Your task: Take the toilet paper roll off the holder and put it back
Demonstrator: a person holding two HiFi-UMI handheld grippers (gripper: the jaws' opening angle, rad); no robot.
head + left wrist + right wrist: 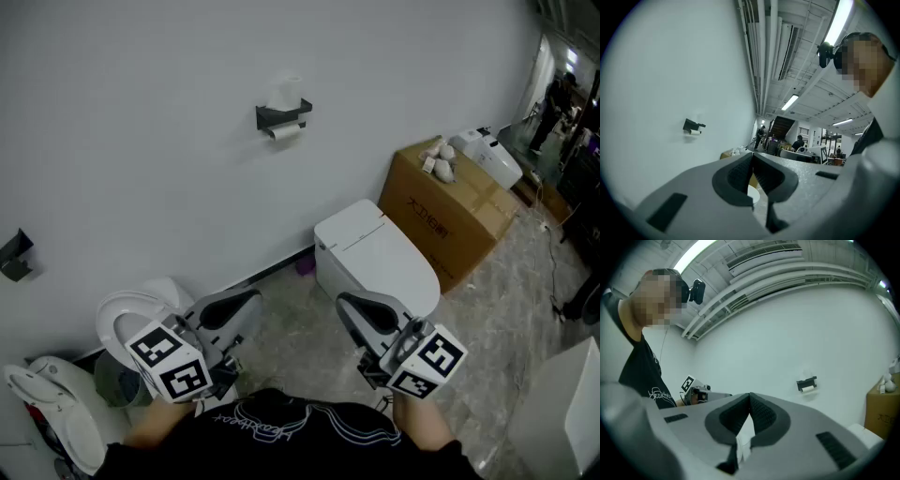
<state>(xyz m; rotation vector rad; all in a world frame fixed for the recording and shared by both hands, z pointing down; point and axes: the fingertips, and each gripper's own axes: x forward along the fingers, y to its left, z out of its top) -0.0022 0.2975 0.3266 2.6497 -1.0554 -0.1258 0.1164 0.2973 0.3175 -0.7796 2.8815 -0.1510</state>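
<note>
A black wall holder (pixel 281 115) carries a white toilet paper roll (pixel 284 132) beneath it, and a second white roll (pixel 287 92) stands on its top shelf. The holder (pixel 693 125) is small and far off in the left gripper view, and it sits at mid right (pixel 806 382) in the right gripper view. Both grippers hover low, close to my body and well away from the wall. My left gripper (pixel 249 299) (pixel 752 157) is shut with nothing between its pads. My right gripper (pixel 346 303) (pixel 749 397) is likewise shut and holds nothing.
A white toilet (pixel 376 255) stands against the wall ahead of the right gripper, with a brown cardboard box (pixel 453 206) to its right. Another white toilet seat (pixel 127 319) lies at lower left. A small black bracket (pixel 14 255) is on the wall at far left.
</note>
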